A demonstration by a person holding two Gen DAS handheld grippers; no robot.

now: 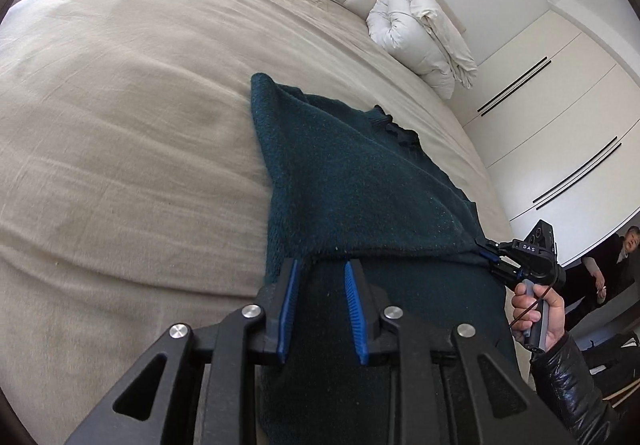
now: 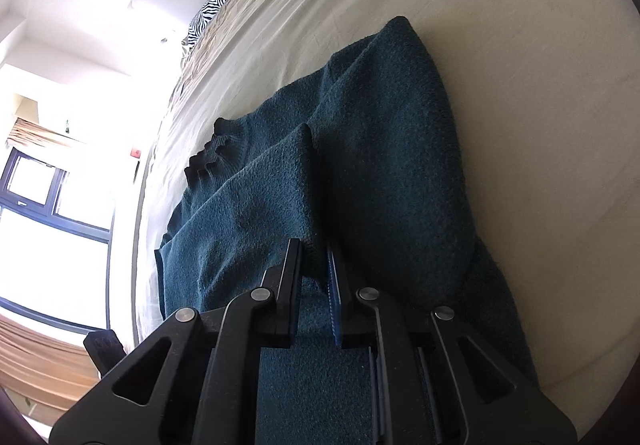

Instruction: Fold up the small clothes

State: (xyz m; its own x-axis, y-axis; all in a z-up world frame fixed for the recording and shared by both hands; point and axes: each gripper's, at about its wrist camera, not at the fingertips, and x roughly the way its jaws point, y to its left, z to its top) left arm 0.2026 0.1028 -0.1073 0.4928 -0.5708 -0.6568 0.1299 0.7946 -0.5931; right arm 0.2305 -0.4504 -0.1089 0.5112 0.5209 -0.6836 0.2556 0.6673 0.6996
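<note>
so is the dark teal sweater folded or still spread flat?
Partly folded: the dark teal knit sweater has one layer doubled over its body on the beige bed cover, the raised edge pinched by the right gripper.

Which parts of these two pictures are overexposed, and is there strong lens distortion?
Right wrist view: the window and the wall near it are blown out white, while the dark green sweater stays readable. Left wrist view: exposure is even. Both views: fisheye curvature bends the bed and darkens the corners.

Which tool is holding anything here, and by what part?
The right tool pinches the dark teal sweater at the corner of its lifted edge. The left tool is open, gripping nothing.
</note>
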